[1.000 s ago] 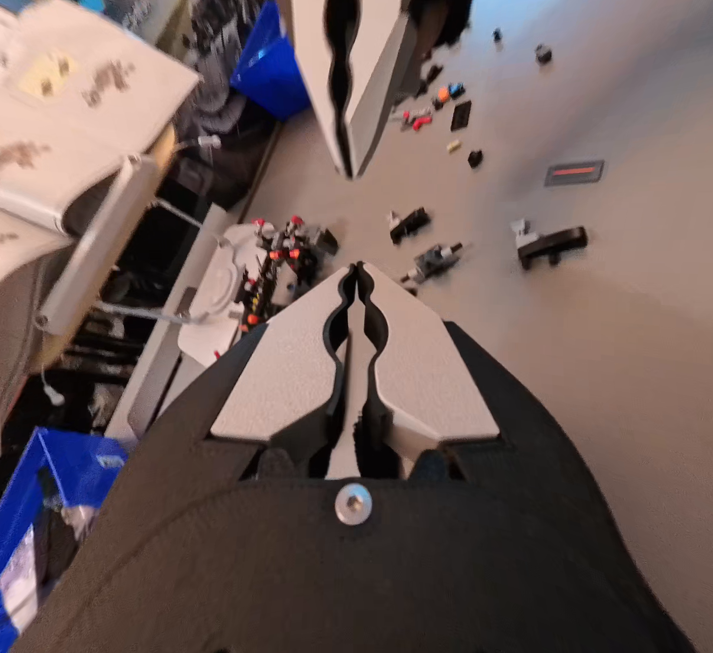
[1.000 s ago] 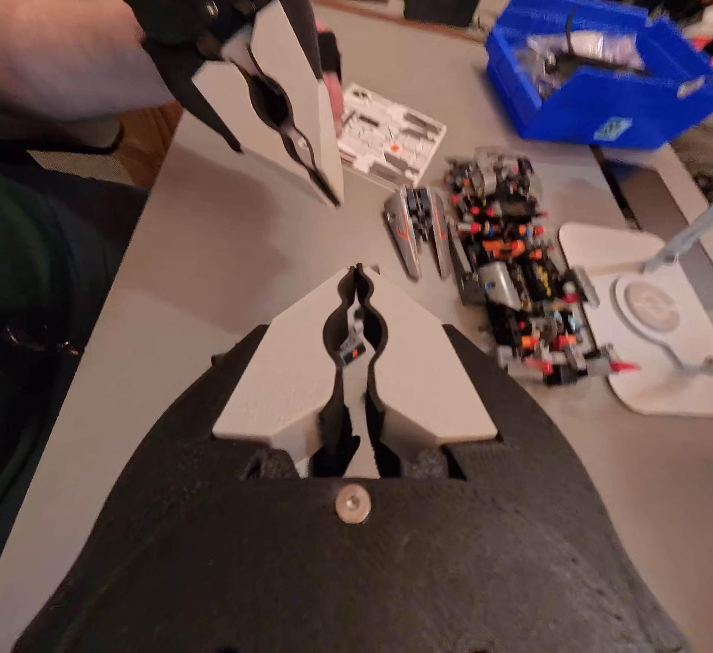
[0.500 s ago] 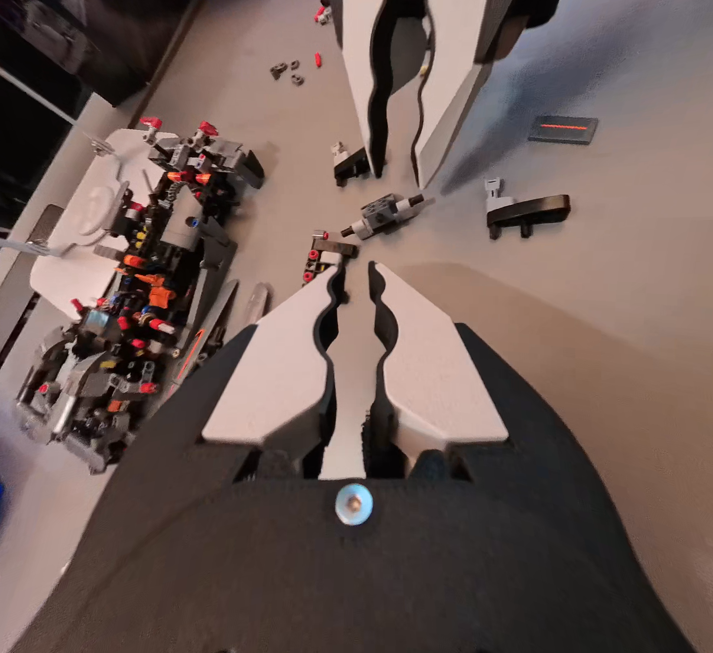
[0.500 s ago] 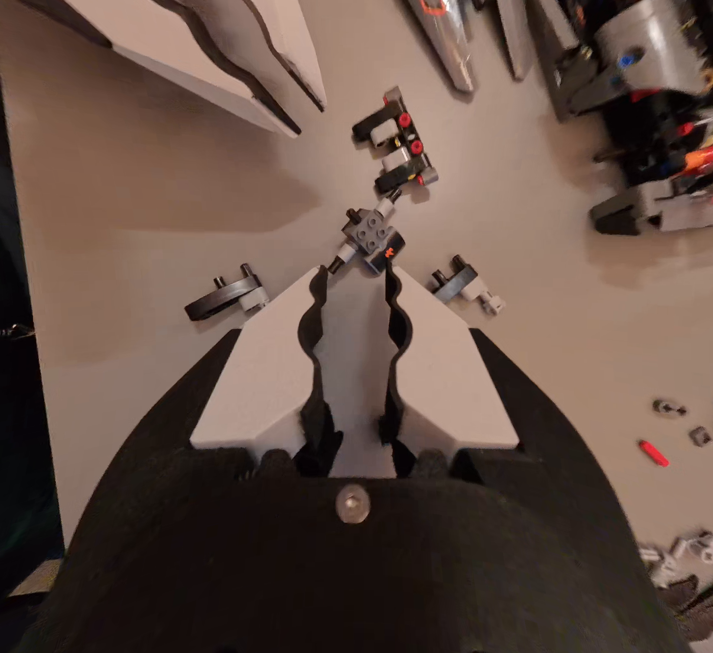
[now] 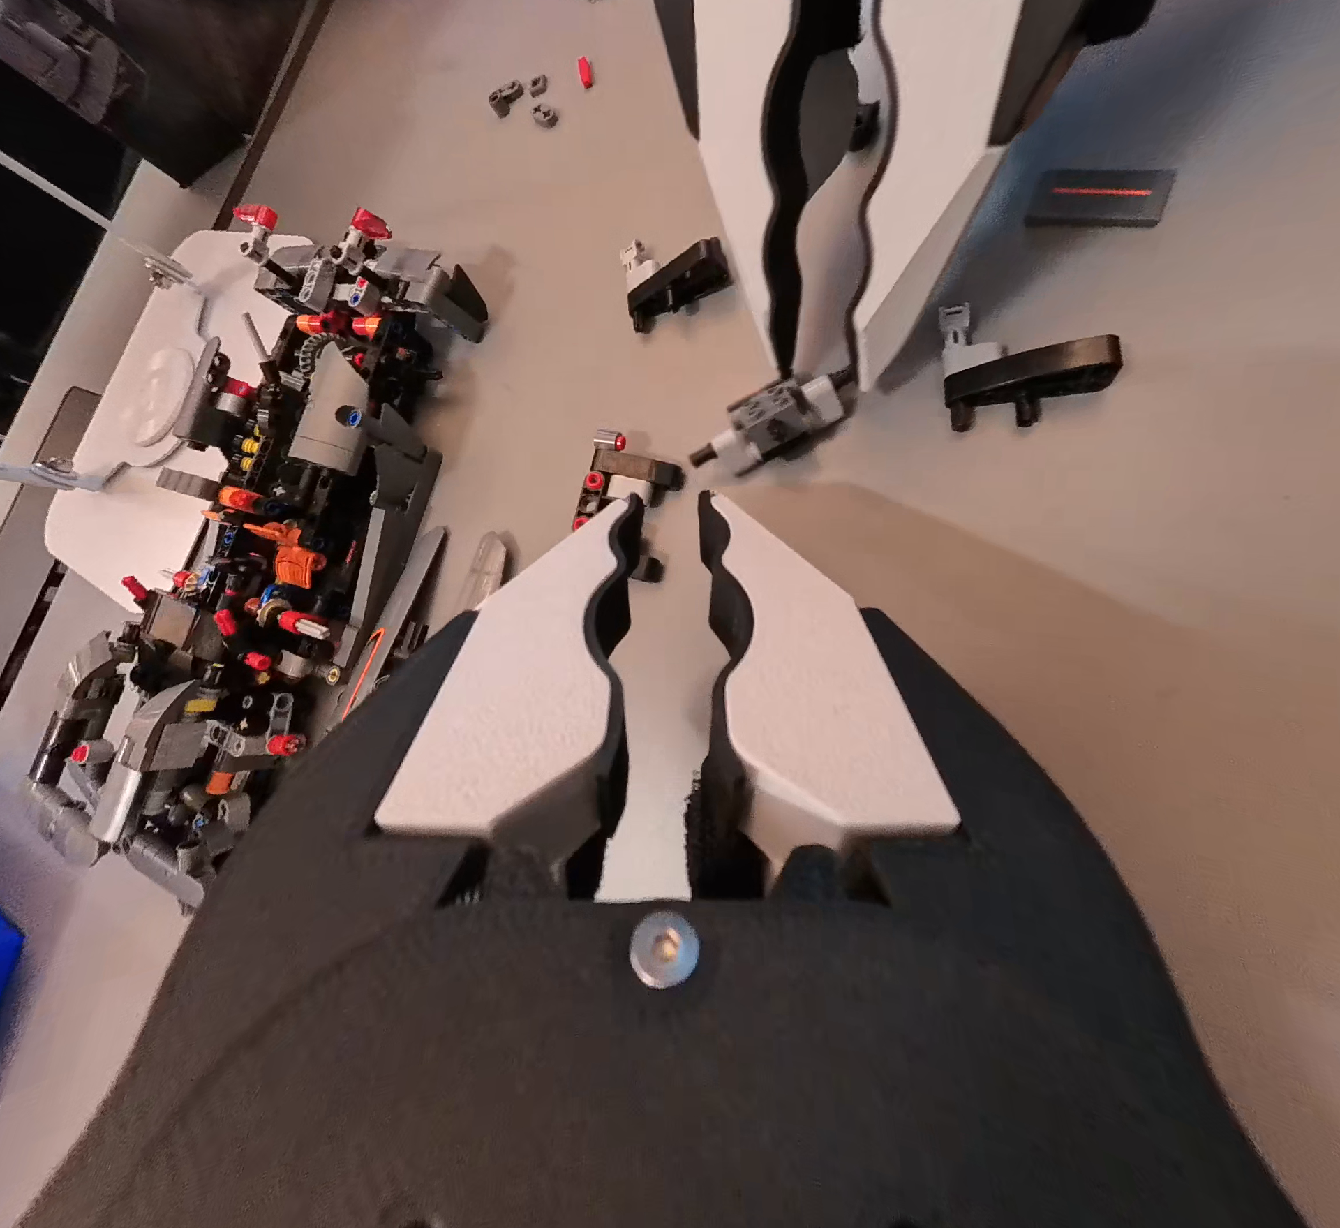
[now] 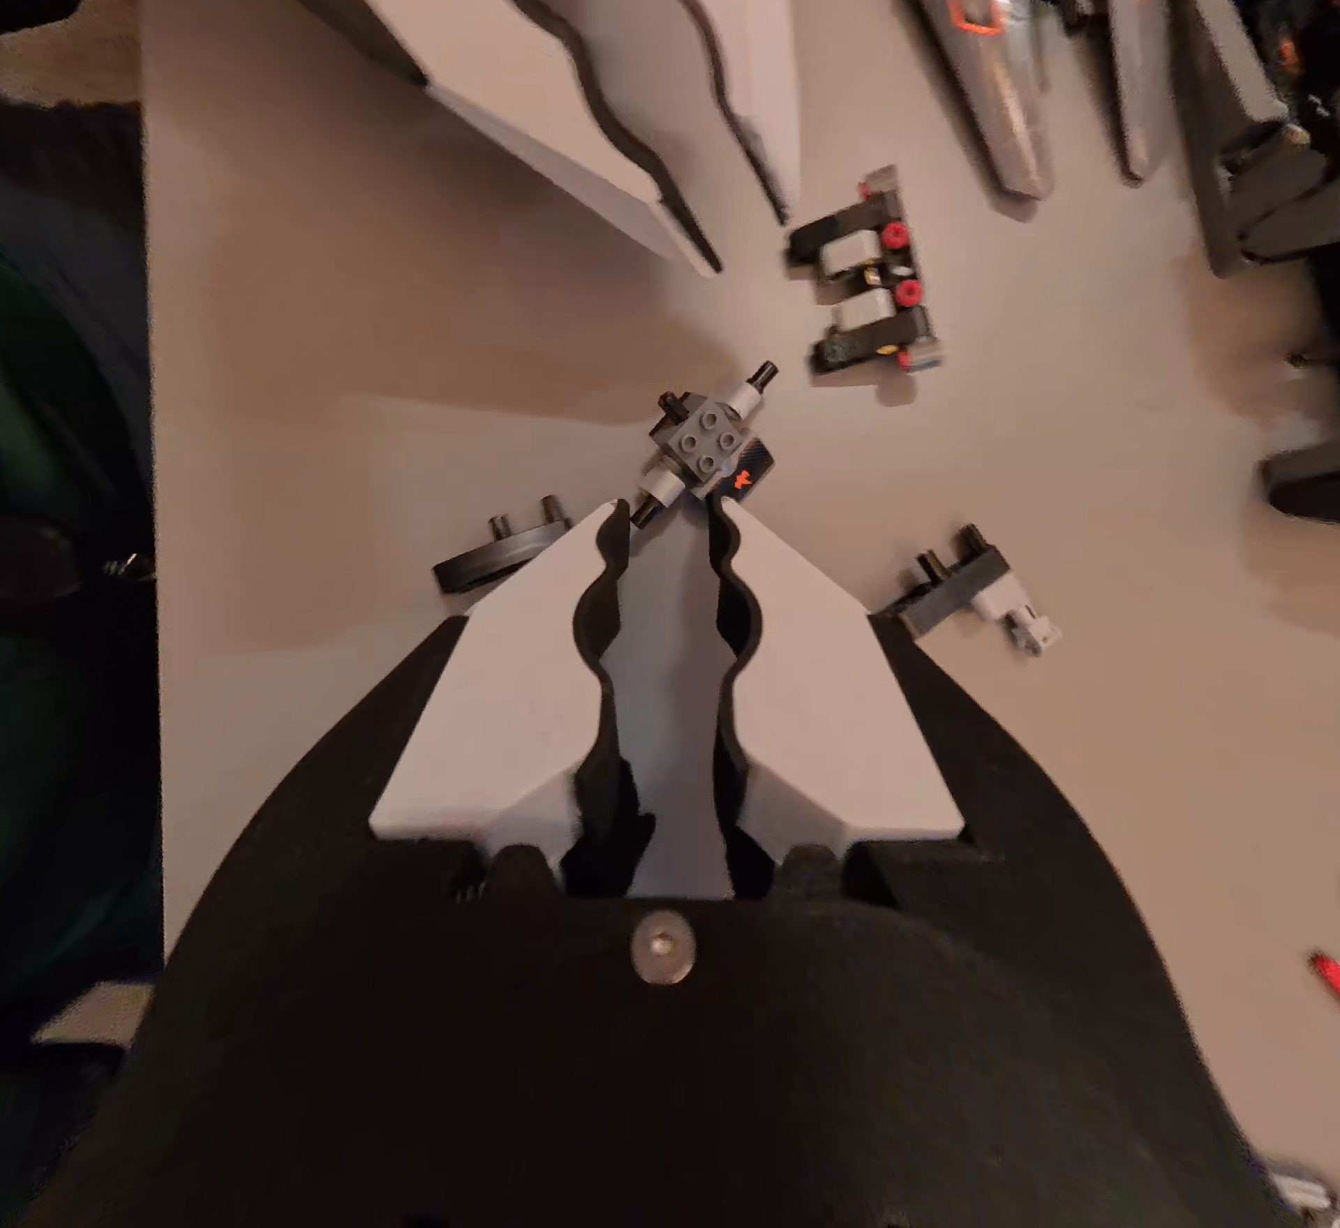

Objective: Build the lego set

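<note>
- Lego model (image 5: 239, 540), a long grey-black chassis studded with red and orange pins, lies at the table's (image 5: 1088, 685) left.
- Left gripper (image 5: 667, 504), matte white wavy-edged fingers, gapes empty above a black bracket (image 5: 631, 468).
- Right gripper (image 6: 667, 511), parted, empty, tips beside a small studded grey block (image 6: 707, 446).

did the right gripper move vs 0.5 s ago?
Yes, slightly. In its own view the right gripper has crept forward: the small grey studded piece on the table now sits nearer its open fingertips.

Blurred model (image 6: 1247, 69) runs off the right edge.
</note>
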`<state>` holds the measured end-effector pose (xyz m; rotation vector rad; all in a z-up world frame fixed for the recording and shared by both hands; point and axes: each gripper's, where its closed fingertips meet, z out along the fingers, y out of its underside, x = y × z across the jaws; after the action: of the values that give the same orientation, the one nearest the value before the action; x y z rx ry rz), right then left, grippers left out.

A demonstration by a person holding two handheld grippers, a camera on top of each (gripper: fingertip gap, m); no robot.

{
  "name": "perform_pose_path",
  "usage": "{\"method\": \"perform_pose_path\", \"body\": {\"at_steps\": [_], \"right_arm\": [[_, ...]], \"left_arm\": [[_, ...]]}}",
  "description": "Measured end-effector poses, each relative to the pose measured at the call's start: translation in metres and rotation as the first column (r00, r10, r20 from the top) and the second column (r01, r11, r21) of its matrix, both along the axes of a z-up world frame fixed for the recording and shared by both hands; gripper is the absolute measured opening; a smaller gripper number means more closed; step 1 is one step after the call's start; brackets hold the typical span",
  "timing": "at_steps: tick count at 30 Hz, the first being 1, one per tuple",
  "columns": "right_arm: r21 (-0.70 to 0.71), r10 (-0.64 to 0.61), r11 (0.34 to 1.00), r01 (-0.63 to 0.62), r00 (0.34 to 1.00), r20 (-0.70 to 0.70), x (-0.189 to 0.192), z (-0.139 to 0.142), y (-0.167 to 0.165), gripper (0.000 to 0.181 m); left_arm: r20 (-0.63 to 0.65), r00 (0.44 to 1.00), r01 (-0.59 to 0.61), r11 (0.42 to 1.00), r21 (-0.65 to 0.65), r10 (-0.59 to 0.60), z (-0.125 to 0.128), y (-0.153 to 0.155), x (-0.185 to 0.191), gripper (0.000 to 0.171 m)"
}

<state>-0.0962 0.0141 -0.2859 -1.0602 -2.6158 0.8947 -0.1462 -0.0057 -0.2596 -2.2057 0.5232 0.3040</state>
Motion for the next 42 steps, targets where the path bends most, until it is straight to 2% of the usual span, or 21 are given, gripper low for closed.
{"method": "perform_pose_path", "body": {"at_steps": [2, 6, 15, 20, 24, 26, 29, 34, 42], "right_arm": [[0.014, 0.051, 0.999, -0.051, 0.998, -0.023, 0.004, 0.002, -0.002, 0.016], [0.024, 0.053, 0.998, -0.052, 0.998, -0.045, 0.003, 0.007, -0.001, 0.011], [0.006, 0.029, 1.000, -0.029, 0.999, 0.014, 0.008, 0.001, -0.007, 0.014], [0.058, 0.006, 0.998, -0.005, 1.000, -0.008, 0.003, -0.004, -0.006, 0.009], [0.094, 0.054, 0.994, -0.050, 0.998, -0.038, 0.003, -0.004, -0.006, 0.005], [0.094, 0.092, 0.992, -0.085, 0.994, -0.065, 0.003, -0.001, -0.009, 0.002], [0.117, 0.116, 0.987, -0.109, 0.991, -0.059, 0.003, -0.003, -0.010, 0.002], [0.114, 0.119, 0.987, -0.111, 0.991, -0.060, 0.003, -0.003, -0.009, 0.002], [0.106, 0.119, 0.988, -0.114, 0.992, -0.042, 0.002, -0.003, -0.007, 0.002]], "left_arm": [[0.012, 1.000, 0.027, 1.000, 0.000, -0.027, 0.000, -0.001, 0.004, 0.017], [0.006, 0.997, 0.078, 0.997, -0.019, -0.078, -0.004, 0.001, 0.011, 0.021], [-0.015, 0.982, 0.186, 0.979, -0.086, -0.188, -0.022, 0.008, 0.024, 0.020], [-0.086, 0.979, 0.177, 0.980, -0.085, -0.185, -0.025, 0.005, 0.027, 0.000], [-0.101, 0.979, 0.174, 0.983, -0.050, -0.179, -0.021, -0.002, 0.033, 0.000], [-0.088, 0.988, 0.130, 0.991, -0.010, -0.130, -0.012, -0.002, 0.027, 0.002], [-0.063, 0.989, 0.134, 0.991, 0.002, -0.133, -0.003, -0.004, 0.025, 0.006], [0.025, 0.988, 0.151, 0.980, -0.132, -0.149, -0.022, -0.018, 0.028, 0.014], [0.039, 0.984, 0.175, 0.977, -0.123, -0.172, -0.028, -0.016, 0.033, 0.005]]}}
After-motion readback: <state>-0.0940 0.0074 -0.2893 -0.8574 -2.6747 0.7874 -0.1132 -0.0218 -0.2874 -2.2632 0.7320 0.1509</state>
